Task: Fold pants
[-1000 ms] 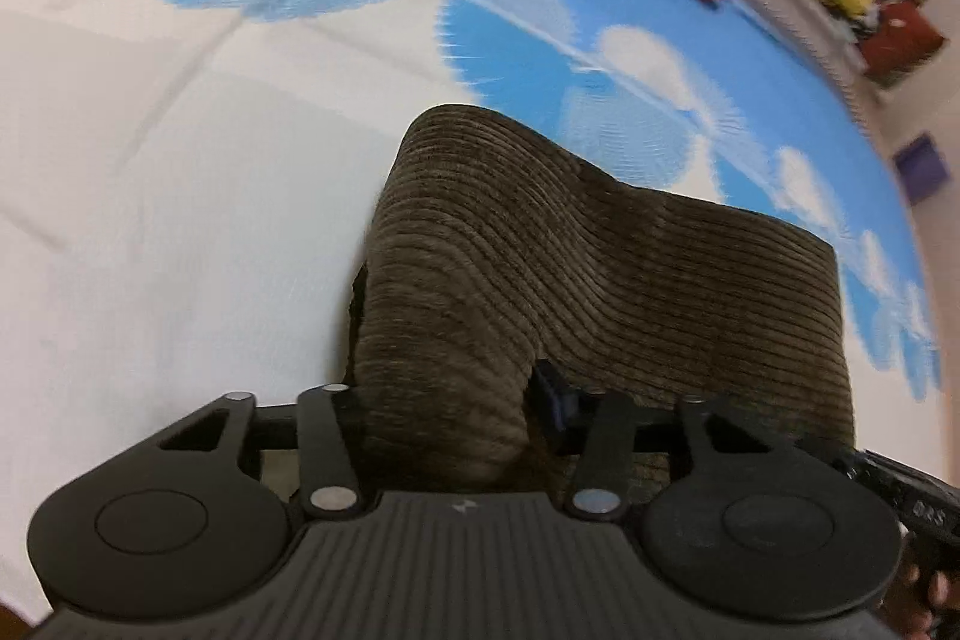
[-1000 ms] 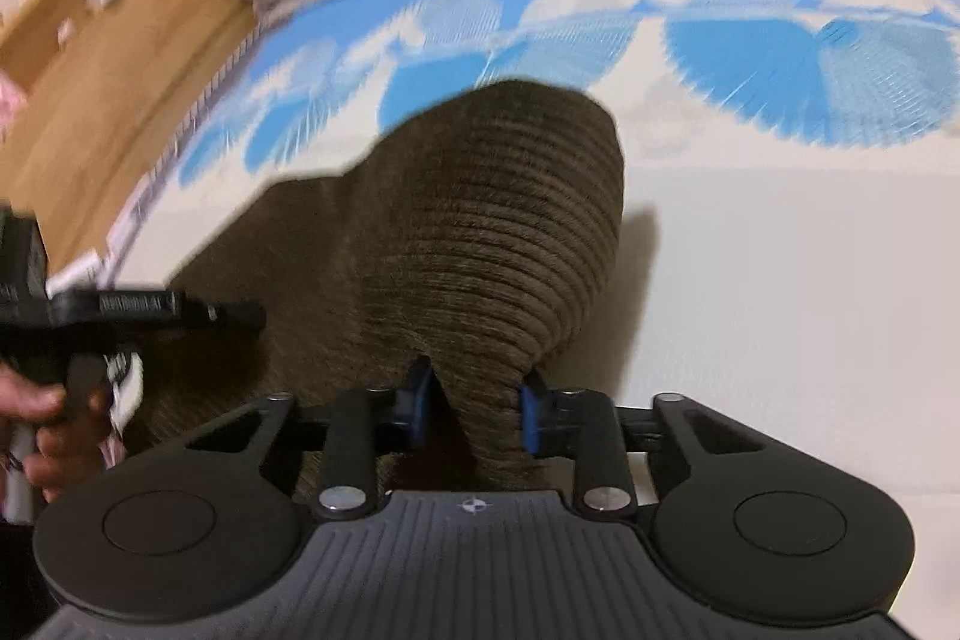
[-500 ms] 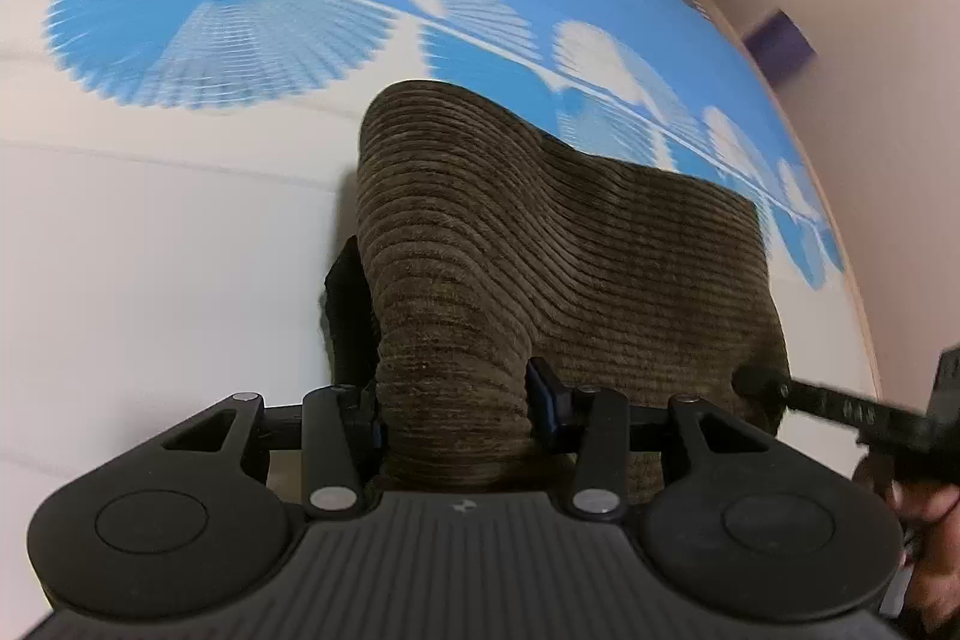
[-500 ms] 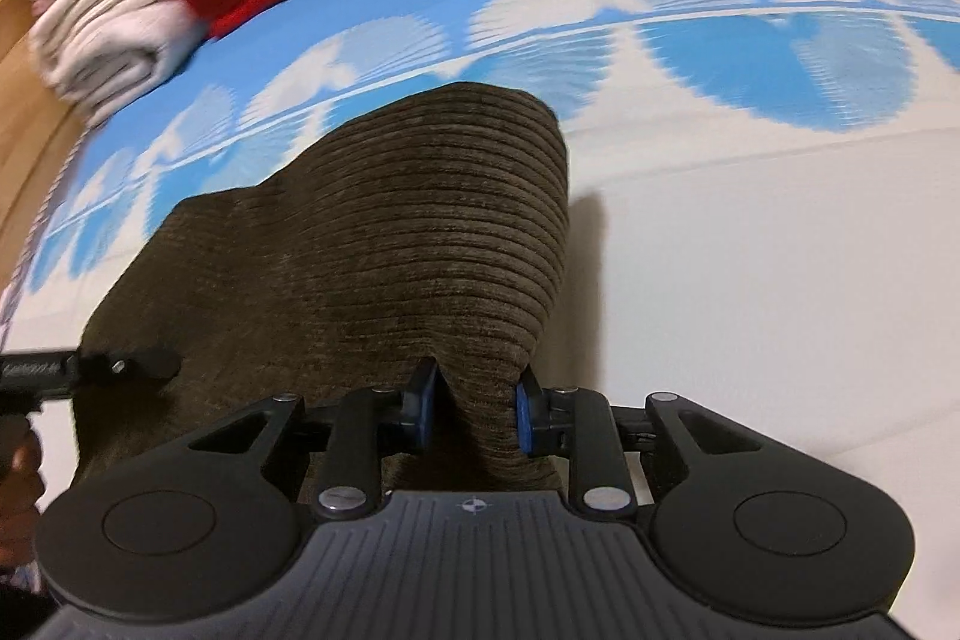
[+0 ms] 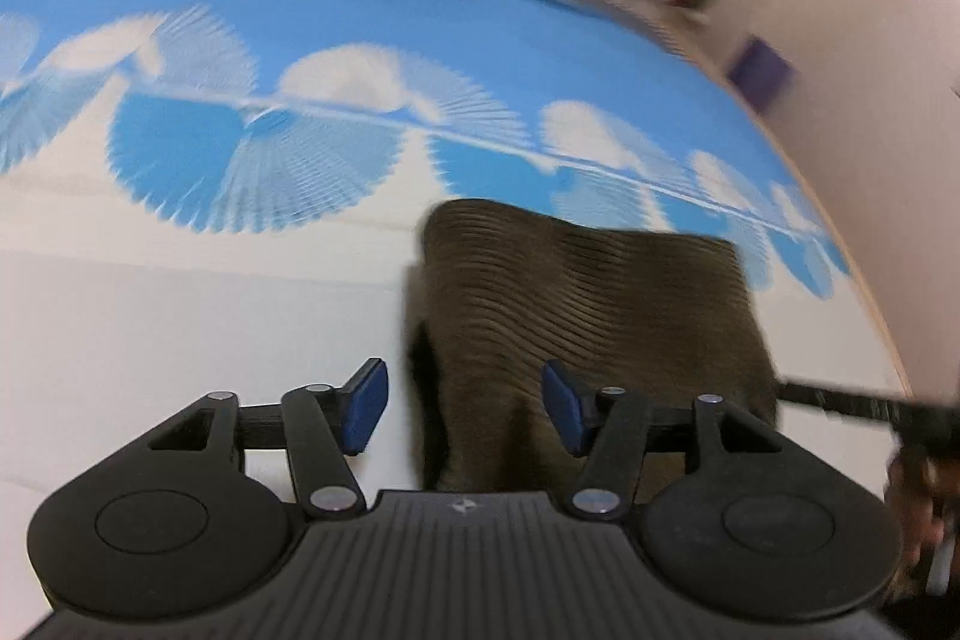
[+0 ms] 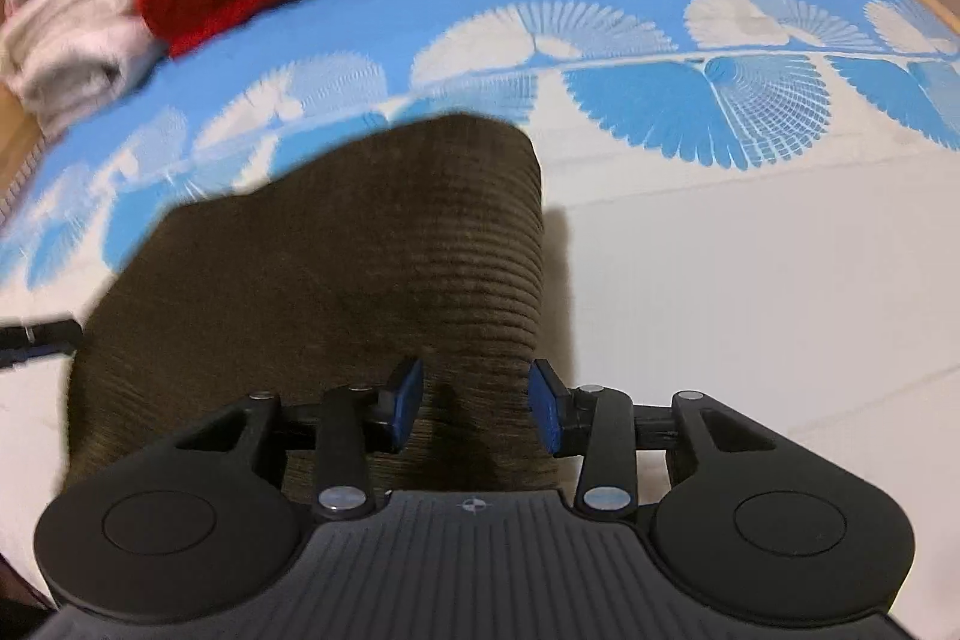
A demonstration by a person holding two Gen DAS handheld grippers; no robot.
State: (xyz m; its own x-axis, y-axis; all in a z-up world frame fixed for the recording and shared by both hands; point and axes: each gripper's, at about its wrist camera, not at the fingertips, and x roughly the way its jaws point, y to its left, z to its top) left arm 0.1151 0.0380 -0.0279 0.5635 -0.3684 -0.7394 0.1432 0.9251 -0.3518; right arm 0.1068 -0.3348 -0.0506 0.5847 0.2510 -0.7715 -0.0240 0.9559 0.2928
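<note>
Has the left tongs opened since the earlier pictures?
Yes. The left tongs now stand open, pads apart, off the brown pants lying on the blue-and-white bedsheet.

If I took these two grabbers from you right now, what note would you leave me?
Left gripper: open, holding nothing, the pants' left edge between its pads.
Right gripper: open, its pads either side of the cloth but not pinching.
The brown pants lie folded into a compact block on the blue and white bed cover.
Done: the fold is laid down and let go.
Left: lift both grippers clear and perhaps tidy the edges.
</note>
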